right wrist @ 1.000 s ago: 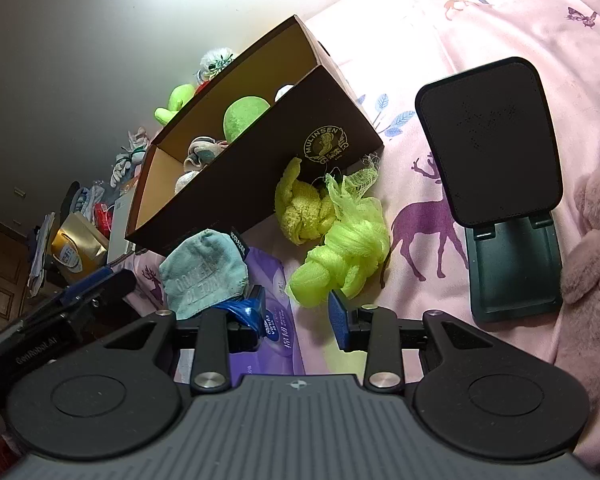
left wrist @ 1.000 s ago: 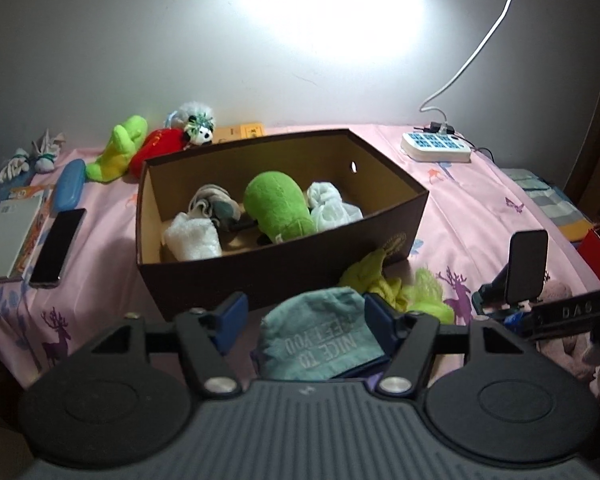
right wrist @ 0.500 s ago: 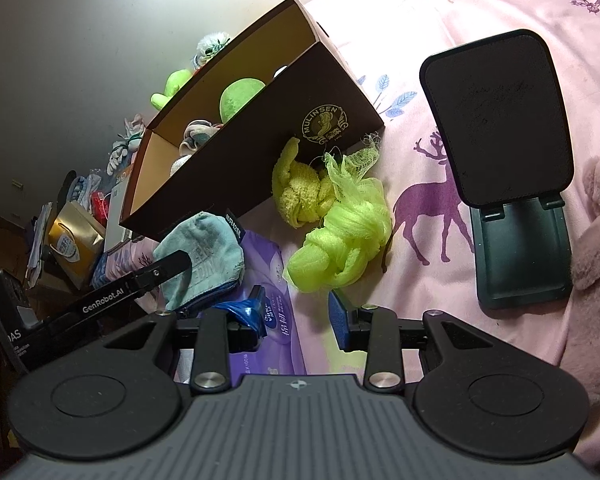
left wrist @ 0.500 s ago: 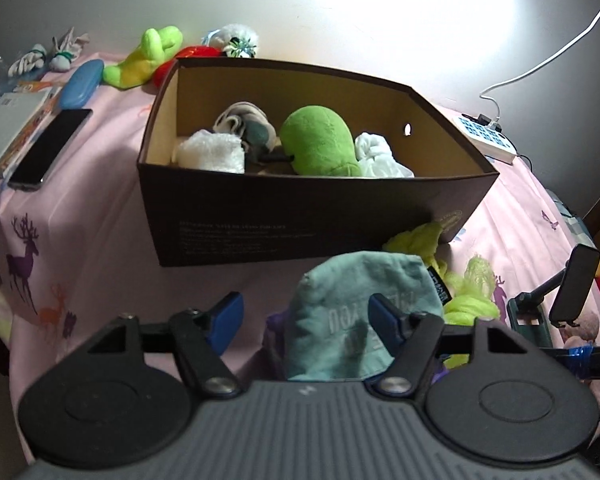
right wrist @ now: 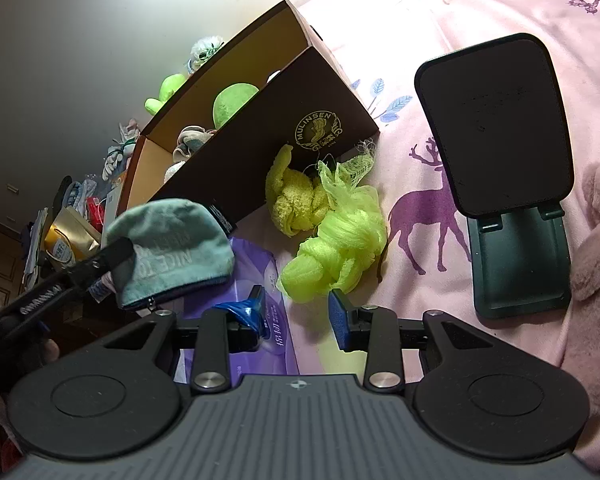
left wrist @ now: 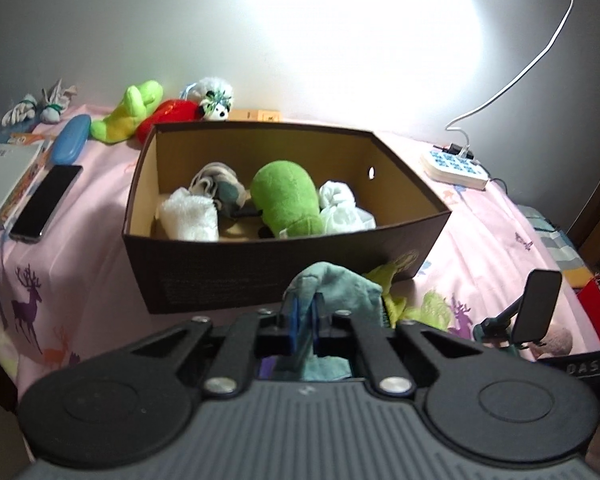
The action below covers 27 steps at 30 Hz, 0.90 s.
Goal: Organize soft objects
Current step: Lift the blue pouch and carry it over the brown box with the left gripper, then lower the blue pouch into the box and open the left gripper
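My left gripper (left wrist: 305,312) is shut on a teal fabric pouch (left wrist: 340,288) and holds it just in front of the brown cardboard box (left wrist: 260,276). The pouch also shows in the right wrist view (right wrist: 172,248), lifted off the bed beside the box (right wrist: 260,152). The box holds a green plush (left wrist: 286,196), a white towel roll (left wrist: 190,218), a grey sock bundle (left wrist: 220,180) and white cloth (left wrist: 340,204). My right gripper (right wrist: 296,312) is open and empty, just short of a neon yellow-green mesh bundle (right wrist: 336,248) and a yellow towel (right wrist: 296,200).
A purple wipes pack (right wrist: 260,280) lies under the right gripper. A black phone stand (right wrist: 508,168) and a pink plush (right wrist: 596,240) are at the right. A phone (left wrist: 46,200), a book (left wrist: 4,180), a blue case (left wrist: 70,144) and more plush toys (left wrist: 132,112) are left of and behind the box.
My left gripper has shut on the teal pouch and lifted it off the wipes pack. The right gripper has stayed open in place.
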{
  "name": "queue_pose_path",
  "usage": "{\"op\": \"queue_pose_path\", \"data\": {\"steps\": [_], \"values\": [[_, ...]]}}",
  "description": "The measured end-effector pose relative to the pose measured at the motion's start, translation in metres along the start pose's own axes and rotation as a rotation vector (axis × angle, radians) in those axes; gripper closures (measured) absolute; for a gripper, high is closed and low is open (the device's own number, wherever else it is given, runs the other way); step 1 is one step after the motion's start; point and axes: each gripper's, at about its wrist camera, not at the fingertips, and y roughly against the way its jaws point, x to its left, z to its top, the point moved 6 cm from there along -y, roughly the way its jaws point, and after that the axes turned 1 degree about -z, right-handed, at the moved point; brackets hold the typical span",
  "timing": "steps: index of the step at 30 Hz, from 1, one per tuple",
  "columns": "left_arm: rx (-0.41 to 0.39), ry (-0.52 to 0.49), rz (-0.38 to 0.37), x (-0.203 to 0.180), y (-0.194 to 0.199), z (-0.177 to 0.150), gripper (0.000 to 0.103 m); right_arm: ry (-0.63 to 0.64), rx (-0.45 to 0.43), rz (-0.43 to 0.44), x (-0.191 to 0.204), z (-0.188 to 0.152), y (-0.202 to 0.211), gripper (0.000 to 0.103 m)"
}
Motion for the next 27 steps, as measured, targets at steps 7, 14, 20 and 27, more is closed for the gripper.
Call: {"op": "queue_pose_path", "data": {"steps": [7, 14, 20, 27], "values": [[-0.116, -0.012, -0.074, -0.012, 0.033, 0.043, 0.1, -0.005, -0.006, 0.002, -0.001, 0.004, -0.001, 0.086], [-0.186, -0.039, -0.005, -0.002, 0.028, 0.081, 0.1, -0.017, -0.019, -0.001, -0.007, 0.007, 0.003, 0.086], [-0.195, -0.041, 0.046, 0.013, 0.0, 0.1, 0.1, -0.042, -0.031, -0.014, -0.014, 0.009, 0.006, 0.086], [-0.092, -0.004, 0.107, 0.033, -0.056, 0.095, 0.1, -0.076, -0.047, -0.033, -0.025, 0.01, 0.01, 0.086]]}}
